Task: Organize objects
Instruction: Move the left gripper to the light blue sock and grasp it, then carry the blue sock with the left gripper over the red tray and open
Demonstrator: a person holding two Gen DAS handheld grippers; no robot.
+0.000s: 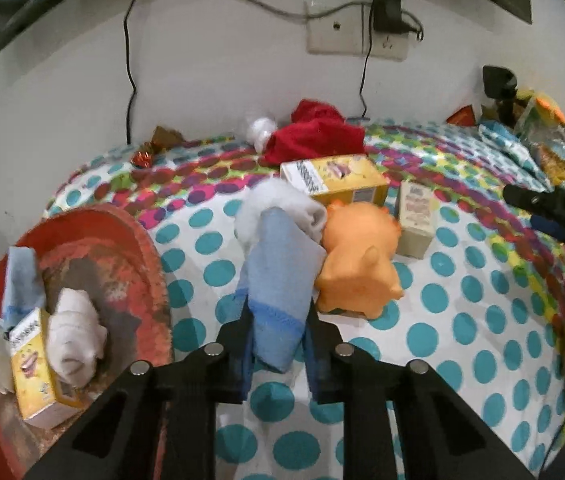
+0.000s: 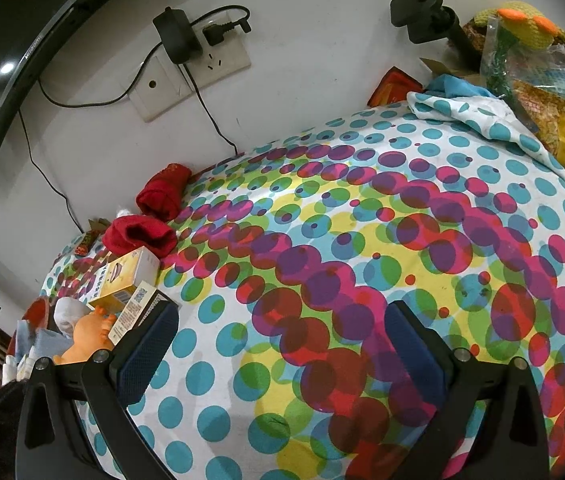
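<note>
My left gripper (image 1: 278,320) is shut on a light blue folded cloth (image 1: 280,284) and holds it over the dotted tablecloth (image 1: 462,320). An orange rubber pig toy (image 1: 356,264) lies just right of it, a grey-white sock (image 1: 294,208) behind. A yellow box (image 1: 336,178) and a small beige box (image 1: 416,220) sit further back. A red basin (image 1: 122,248) at the left holds a blue cloth (image 1: 22,280), a white sock (image 1: 72,340) and a yellow box (image 1: 36,372). My right gripper (image 2: 282,344) is open and empty above the cloth.
Red socks (image 1: 314,132) and a white ball lie at the table's back by the wall. Snack bags and a knitted toy (image 2: 530,28) are piled at the back right. A wall socket (image 2: 198,60) with a charger and cables is behind.
</note>
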